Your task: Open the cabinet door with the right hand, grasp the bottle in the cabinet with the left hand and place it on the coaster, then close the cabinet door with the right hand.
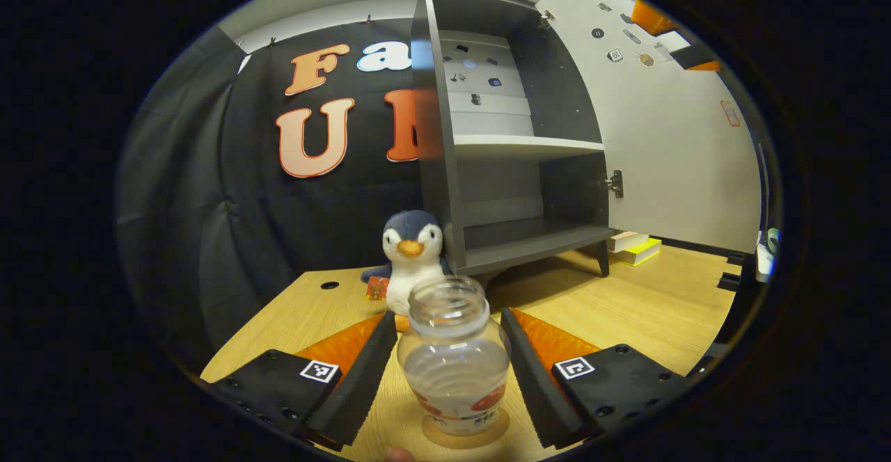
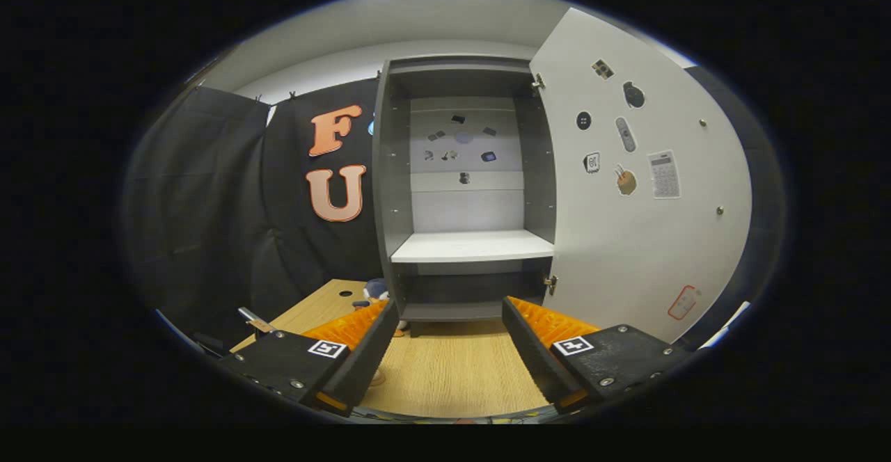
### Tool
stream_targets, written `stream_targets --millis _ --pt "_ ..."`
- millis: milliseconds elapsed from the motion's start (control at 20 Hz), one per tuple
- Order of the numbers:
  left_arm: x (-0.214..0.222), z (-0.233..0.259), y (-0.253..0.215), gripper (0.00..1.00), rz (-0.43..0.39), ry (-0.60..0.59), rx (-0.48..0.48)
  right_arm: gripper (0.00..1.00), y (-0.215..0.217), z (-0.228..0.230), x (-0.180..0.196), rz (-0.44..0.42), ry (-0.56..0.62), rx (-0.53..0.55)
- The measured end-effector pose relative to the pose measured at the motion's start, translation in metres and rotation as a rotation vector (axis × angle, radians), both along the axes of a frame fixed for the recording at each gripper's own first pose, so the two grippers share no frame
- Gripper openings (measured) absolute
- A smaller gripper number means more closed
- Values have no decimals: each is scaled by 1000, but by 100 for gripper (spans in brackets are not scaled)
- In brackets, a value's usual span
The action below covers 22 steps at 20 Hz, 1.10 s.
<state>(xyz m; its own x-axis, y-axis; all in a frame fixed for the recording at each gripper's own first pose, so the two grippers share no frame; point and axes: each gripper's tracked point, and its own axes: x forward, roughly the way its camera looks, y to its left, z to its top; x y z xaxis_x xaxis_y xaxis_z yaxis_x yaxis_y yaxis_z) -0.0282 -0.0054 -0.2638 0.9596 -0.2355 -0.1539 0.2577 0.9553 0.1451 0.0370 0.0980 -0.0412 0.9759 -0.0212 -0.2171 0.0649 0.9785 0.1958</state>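
In the left gripper view the left gripper (image 1: 449, 371) is released, its two fingers spread wide to either side of the bottle (image 1: 456, 357) with a gap on each side, so neither finger presses on it. The bottle stands upright on the coaster (image 1: 465, 434), a round tan disc whose edge shows under its base. It is a clear, squat plastic bottle with a wide threaded neck and no cap, a rippled body, and a band with red and dark print near the bottom.

Just behind the bottle sits a plush penguin (image 1: 412, 257), with a small red card (image 1: 376, 288) beside it on the desk (image 1: 626, 309). The desk is light wood with a round cable hole near the penguin. Further back the cabinet (image 1: 501, 149) stands on short legs on the desk, dark grey inside with a pale shelf across the middle; both compartments look bare. Its white cabinet door (image 1: 668, 142) is swung wide open to the right, dotted with small stickers. A few flat books (image 1: 635, 248) lie on the desk by the door's lower edge.

In the right gripper view the right gripper (image 2: 449, 357) is also released, fingers apart over bare desk and holding nothing, facing the open cabinet. Black cloth hangs behind and to the left as the booth wall.
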Motion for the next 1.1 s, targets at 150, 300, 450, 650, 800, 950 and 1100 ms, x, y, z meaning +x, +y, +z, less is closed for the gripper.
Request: stream_targets --millis 150,300,450,650,800,950,1100 --pt "7 29 -9 97 -4 -33 -11 92 -16 4 -6 -24 -15 -11" --pt "8 57 -13 97 4 -44 -44 93 -34 9 -15 -50 -39 -17" --pt "7 87 -20 97 19 -42 -86 92 -47 16 -21 -60 -57 -37" --pt "7 129 -28 97 35 -51 -104 93 -64 31 -30 -80 -88 -54" --pt "8 159 -35 97 45 -55 -113 92 -84 36 -43 -107 -102 -70" --pt "9 185 -44 97 50 -75 -109 92 -110 40 -60 -155 -111 -78" --pt "2 205 -53 97 48 -78 -126 93 -141 42 -79 -196 -117 -77"
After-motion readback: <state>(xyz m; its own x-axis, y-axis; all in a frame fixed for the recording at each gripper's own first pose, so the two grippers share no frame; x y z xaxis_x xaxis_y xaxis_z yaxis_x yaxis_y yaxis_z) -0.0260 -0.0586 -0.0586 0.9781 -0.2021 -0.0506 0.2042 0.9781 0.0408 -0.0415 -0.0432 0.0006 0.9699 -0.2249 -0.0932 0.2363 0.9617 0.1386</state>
